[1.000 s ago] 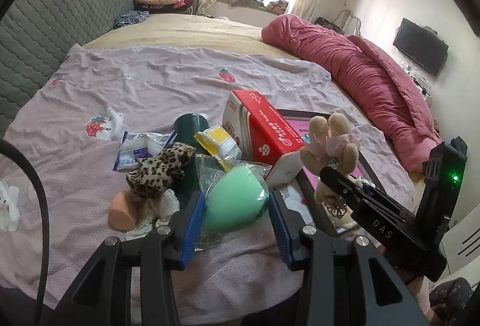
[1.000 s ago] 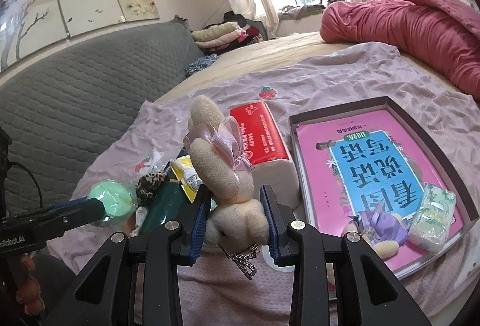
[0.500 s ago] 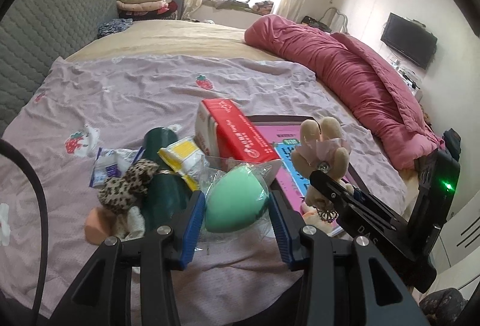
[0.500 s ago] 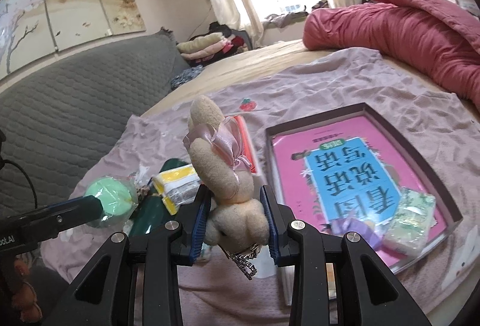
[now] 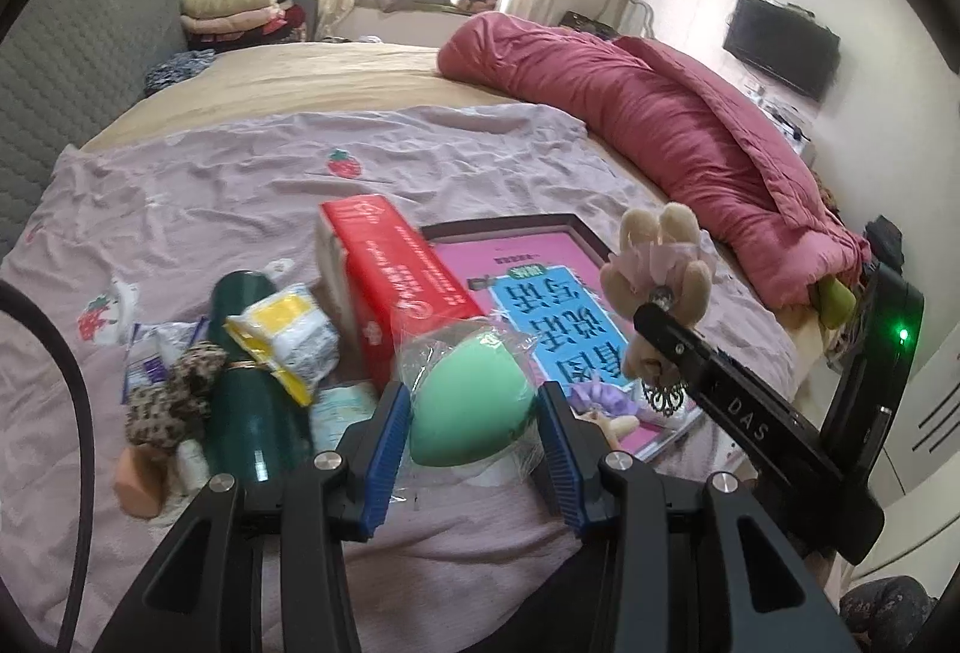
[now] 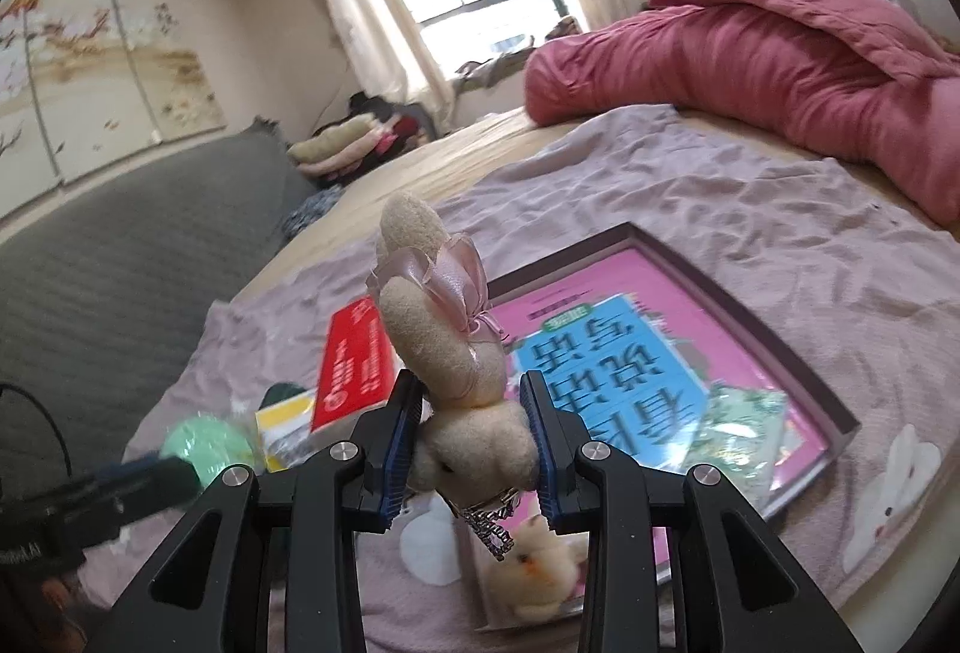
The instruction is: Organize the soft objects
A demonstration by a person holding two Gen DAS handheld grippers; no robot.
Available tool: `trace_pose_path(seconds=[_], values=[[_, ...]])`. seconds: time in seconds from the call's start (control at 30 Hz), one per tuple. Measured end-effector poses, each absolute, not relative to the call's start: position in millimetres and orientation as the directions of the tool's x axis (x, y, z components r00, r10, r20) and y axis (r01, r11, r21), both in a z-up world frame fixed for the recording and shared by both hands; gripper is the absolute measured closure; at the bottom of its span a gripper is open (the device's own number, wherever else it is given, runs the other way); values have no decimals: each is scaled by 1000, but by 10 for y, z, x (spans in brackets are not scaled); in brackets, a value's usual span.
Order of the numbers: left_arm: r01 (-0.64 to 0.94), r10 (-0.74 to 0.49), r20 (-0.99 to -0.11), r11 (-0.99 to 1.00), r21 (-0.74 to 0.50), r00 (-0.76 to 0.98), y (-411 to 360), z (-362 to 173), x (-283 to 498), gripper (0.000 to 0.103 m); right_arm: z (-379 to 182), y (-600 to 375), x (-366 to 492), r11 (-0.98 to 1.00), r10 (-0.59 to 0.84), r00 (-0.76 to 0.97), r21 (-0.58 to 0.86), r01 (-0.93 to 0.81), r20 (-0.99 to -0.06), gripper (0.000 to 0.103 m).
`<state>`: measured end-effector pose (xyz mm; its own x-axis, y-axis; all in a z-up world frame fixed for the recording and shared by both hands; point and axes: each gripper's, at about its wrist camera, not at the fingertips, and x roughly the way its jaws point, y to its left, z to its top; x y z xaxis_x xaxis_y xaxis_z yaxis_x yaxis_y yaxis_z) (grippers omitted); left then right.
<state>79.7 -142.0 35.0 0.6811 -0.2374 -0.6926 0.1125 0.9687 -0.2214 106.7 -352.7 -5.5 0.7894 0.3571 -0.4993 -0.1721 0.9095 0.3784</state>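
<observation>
The left gripper (image 5: 474, 413) squeezes a green egg sponge (image 5: 471, 404) in a clear bag, with a beige bunny (image 5: 660, 281) at two o'clock.

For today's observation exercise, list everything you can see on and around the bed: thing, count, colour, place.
sponge: 1, green, wrapped, in left hand-held gripper
bunny: 1, beige, pink bow, in right hand-held gripper
tray: 1, dark rim, pink book inside, on sheet
tissue box: 1, red, left of tray
bottle: 1, dark green, lying left of box
scrunchie: 1, leopard, beside bottle
sheet: 1, lilac, on bed
duvet: 1, red, far side
left hand-held gripper: black, blue pads
right hand-held gripper: black, blue pads
</observation>
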Motion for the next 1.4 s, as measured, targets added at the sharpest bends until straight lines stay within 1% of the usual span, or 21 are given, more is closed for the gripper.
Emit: trace_pose_path(seconds=[0.23, 0.67, 1.13, 1.4], values=[[172, -276, -706, 961, -217, 652, -1705, 241, 924, 59, -77, -3809, 1084, 915, 284, 823, 397, -78, -492, 68], [216, -306, -723, 952, -218, 620, -2103, 55, 1322, 59, -149, -4050, 1103, 901, 249, 833, 435, -11, -495, 68], [231, -273, -771, 959, -167, 575, -2417, -309, 1767, 59, -178, -4083, 1149, 901, 231, 837, 434, 9, -496, 67], [225, -253, -804, 962, -152, 538, -2509, -587, 1921, 59, -248, -4102, 1222, 897, 229, 823, 441, 29, -520, 67]])
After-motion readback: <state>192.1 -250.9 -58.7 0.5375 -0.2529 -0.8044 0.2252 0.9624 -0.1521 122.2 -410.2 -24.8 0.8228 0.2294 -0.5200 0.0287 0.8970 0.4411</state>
